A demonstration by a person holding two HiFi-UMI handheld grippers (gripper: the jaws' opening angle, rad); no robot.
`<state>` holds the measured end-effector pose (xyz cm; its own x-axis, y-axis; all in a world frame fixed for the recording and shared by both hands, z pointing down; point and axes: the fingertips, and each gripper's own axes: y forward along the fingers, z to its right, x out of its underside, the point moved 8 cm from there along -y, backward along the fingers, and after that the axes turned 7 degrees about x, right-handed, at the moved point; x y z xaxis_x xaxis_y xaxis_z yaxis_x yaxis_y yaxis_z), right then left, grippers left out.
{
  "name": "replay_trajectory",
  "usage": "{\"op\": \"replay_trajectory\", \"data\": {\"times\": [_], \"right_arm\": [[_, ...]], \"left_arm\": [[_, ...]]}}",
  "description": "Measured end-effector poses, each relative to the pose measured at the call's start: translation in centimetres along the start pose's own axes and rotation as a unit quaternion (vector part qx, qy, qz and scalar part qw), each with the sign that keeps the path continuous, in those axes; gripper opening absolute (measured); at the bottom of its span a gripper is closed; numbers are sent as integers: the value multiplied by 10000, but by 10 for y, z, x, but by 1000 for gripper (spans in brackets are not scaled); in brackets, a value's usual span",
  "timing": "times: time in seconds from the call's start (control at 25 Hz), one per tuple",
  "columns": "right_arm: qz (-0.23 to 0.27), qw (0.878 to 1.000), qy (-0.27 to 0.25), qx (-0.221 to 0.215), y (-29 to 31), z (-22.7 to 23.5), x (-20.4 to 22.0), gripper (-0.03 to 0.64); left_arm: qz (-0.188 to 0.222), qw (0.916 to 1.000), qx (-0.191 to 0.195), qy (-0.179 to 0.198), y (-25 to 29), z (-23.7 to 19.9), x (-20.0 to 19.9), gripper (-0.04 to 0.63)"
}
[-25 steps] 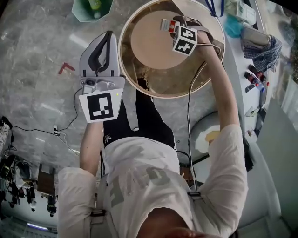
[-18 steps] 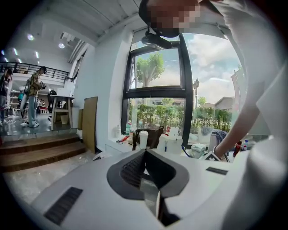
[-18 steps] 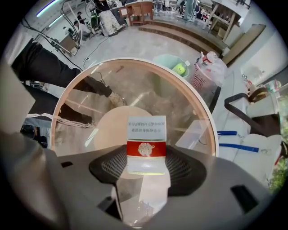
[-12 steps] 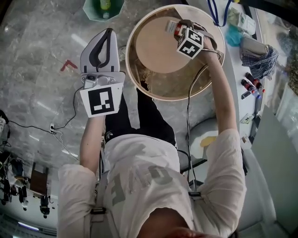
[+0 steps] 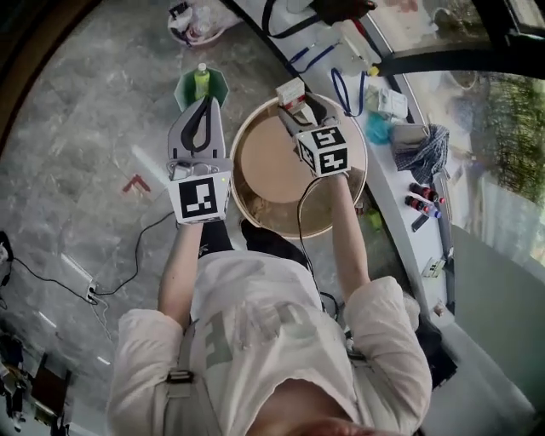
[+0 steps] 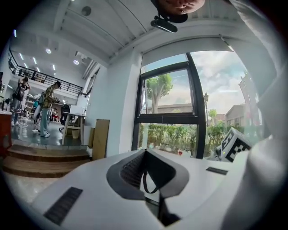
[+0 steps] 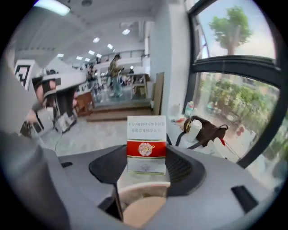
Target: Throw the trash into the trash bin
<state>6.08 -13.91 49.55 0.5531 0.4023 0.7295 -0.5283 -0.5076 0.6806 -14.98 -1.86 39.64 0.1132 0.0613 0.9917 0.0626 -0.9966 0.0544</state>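
Observation:
A small white box with a red band (image 5: 291,92) is clamped in my right gripper (image 5: 295,100), held above the far rim of the round wooden table (image 5: 264,166). In the right gripper view the box (image 7: 146,143) stands upright between the two jaws of my right gripper (image 7: 146,158). A green trash bin (image 5: 184,88) with a yellow-green bottle (image 5: 202,80) in it stands on the floor, just beyond my left gripper (image 5: 203,109). The left gripper (image 6: 145,152) is shut and empty, its tips meeting, and it points level toward the windows.
A white counter (image 5: 387,162) runs along the right, carrying a blue lanyard (image 5: 345,89), a checked cloth (image 5: 423,146) and markers (image 5: 417,200). Another bin with rubbish (image 5: 194,21) stands farther off. A cable (image 5: 128,255) and a red mark (image 5: 134,182) lie on the marble floor.
Both grippers have risen. The right one has lifted the box from over the table's top to above its far rim. The green bin now lies right past the left gripper's tips.

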Motion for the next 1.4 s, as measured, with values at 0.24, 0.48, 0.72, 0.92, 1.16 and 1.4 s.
{"op": "replay_trajectory", "data": {"times": [0.24,0.48,0.72,0.92,1.16,1.4], "right_arm": [[1542,9783,1243,605,-91,-14,-64,272],[2592,9422,2119,148,-161,-40,-73,272],[2827,9282,2421,18,-176,-58,-62,270],[2823,9305,2334,9,-175,-58,-66,270],[2535,9418,2207,-90,-149,-58,-73,270],[1958,9574,1984,-750,-59,-87,-81,270]], "left_arm": [[219,9997,125,-1,-7,8,-48,12],[467,9987,163,-79,-19,25,-73,11],[571,9983,-13,-138,-30,11,-83,12],[586,9982,-47,-146,-29,11,-82,12],[527,9981,-248,-177,-35,3,-73,12],[252,9969,-670,-334,-41,-50,-34,12]]}}
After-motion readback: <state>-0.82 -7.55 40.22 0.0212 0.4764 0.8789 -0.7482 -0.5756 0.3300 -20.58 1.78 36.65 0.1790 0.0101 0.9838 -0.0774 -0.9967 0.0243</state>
